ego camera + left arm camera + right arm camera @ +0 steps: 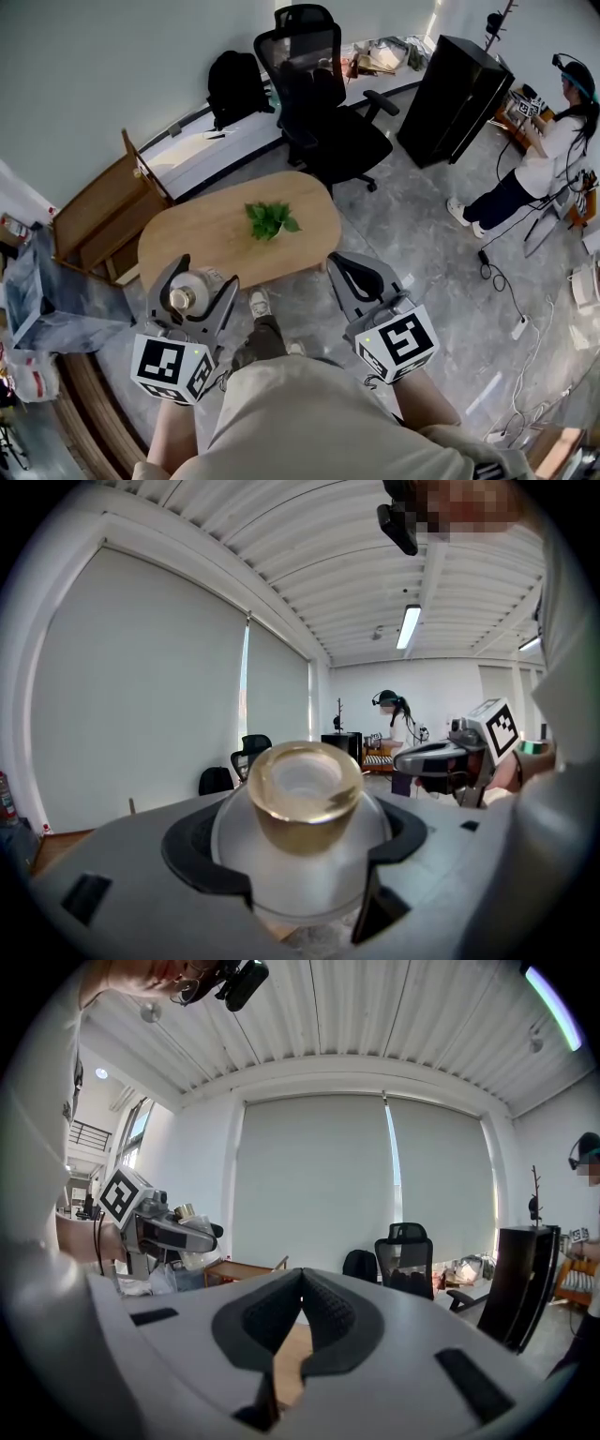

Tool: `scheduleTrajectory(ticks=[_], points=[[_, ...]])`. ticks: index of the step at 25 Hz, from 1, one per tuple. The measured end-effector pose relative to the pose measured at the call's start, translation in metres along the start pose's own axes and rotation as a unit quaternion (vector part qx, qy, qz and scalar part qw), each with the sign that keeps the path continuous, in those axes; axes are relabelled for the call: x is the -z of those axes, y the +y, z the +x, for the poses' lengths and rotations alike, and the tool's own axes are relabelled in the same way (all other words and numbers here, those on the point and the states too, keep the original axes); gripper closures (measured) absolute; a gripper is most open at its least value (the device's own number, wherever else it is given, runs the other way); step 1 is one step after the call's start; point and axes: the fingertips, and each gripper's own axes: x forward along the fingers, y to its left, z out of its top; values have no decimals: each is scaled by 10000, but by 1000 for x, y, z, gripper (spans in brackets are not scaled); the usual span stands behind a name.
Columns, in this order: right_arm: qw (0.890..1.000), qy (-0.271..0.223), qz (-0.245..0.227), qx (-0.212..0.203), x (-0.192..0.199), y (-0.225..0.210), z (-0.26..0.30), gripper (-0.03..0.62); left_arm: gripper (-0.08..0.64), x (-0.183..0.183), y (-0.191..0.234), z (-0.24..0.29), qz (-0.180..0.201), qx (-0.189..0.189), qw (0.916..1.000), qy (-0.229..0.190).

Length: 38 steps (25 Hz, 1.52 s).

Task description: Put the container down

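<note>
Clamping the container (184, 296), the left gripper (200, 277) should lower it upright onto the table (211, 232); the right gripper (339, 265) is closed, empty.

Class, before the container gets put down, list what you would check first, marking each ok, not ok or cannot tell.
1. Left gripper holding the frosted container: ok, jaws closed on its body.
2. Right gripper out of the way: ok, shut, empty, apart from the container.
3. Free space on the wooden table: ok, only a small plant at its middle.
4. Container over the tabletop: cannot tell; it shows at the near edge.
5. Bystander clear: ok, far off.
</note>
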Motion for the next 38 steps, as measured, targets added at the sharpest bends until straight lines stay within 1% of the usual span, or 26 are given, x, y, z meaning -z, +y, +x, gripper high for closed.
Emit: scheduleTrajectory(ticks=[4, 9, 17, 28, 38], points=[[10000, 85, -27, -13, 6, -6, 15, 597, 222, 4, 9, 11, -72, 9, 10000, 19], [9998, 181, -13, 1, 8, -14, 32, 597, 222, 5, 19, 25, -33, 35, 10000, 25], [9995, 287, -13, -102, 13, -24, 85, 597, 222, 13, 58, 56, -75, 15, 9998, 178], [9983, 574, 10, -30, 5, -60, 188, 597, 222, 6, 135, 134, -95, 208, 9991, 353], [9956, 862, 292, 229, -1, -94, 290, 597, 222, 2, 214, 207, -128, 533, 9970, 542]])
